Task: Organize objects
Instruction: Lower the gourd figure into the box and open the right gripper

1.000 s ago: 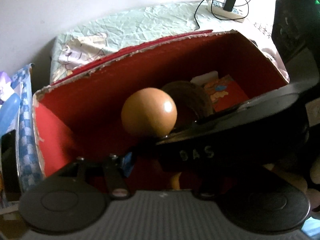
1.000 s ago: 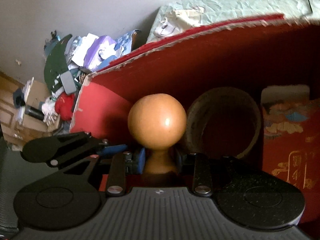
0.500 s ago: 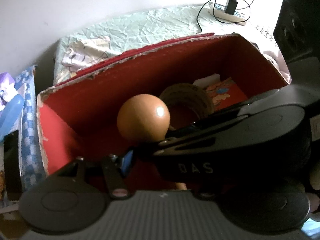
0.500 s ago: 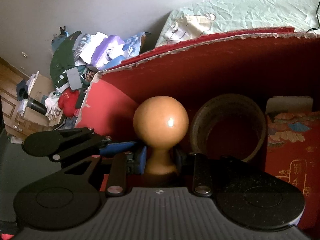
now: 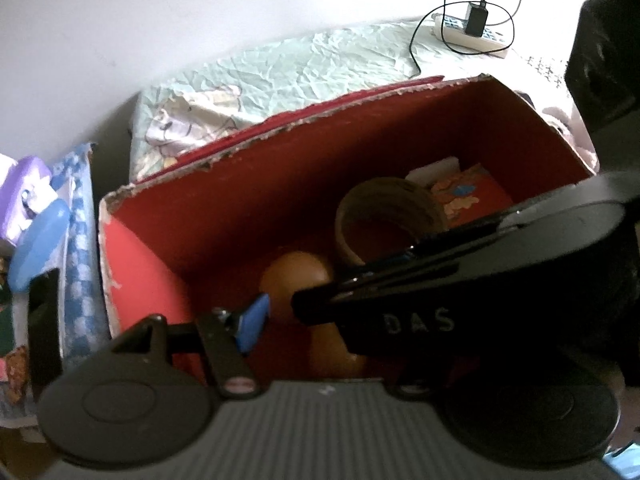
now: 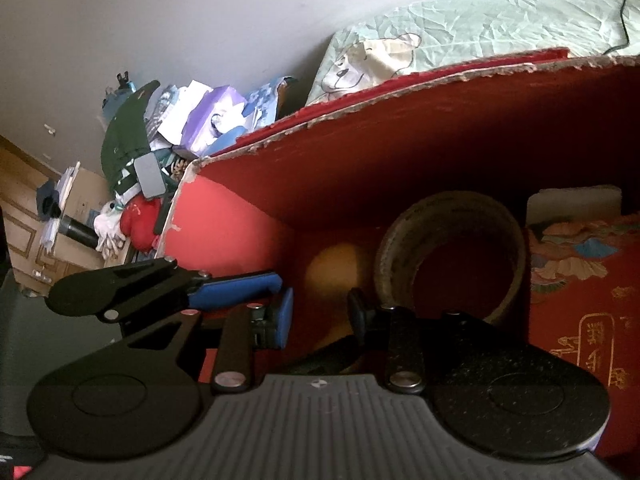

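Down on the floor of the red box, near its left end wall, lies the wooden knob, an orange ball on a short stem. It rests just beside the roll of tape, which stands on edge and appears to touch the ball on its right. A red printed packet fills the right end of the box.

From the right wrist view, the right tool sits directly over the stem with its jaws spread wide, a clear gap on either side, holding nothing. The knob's long axis runs from the tool toward the far wall: stem close under the tool, ball farther in. My reading is that the knob has been set down here and the coming move is a straight lift out, back along that axis, so that neither finger catches the stem or nudges the tape.

The left tool hovers just over the near left part of the box. Its one visible blue finger stands just left of the ball, but the right tool's body covers the other side, so I cannot tell how wide it stands.
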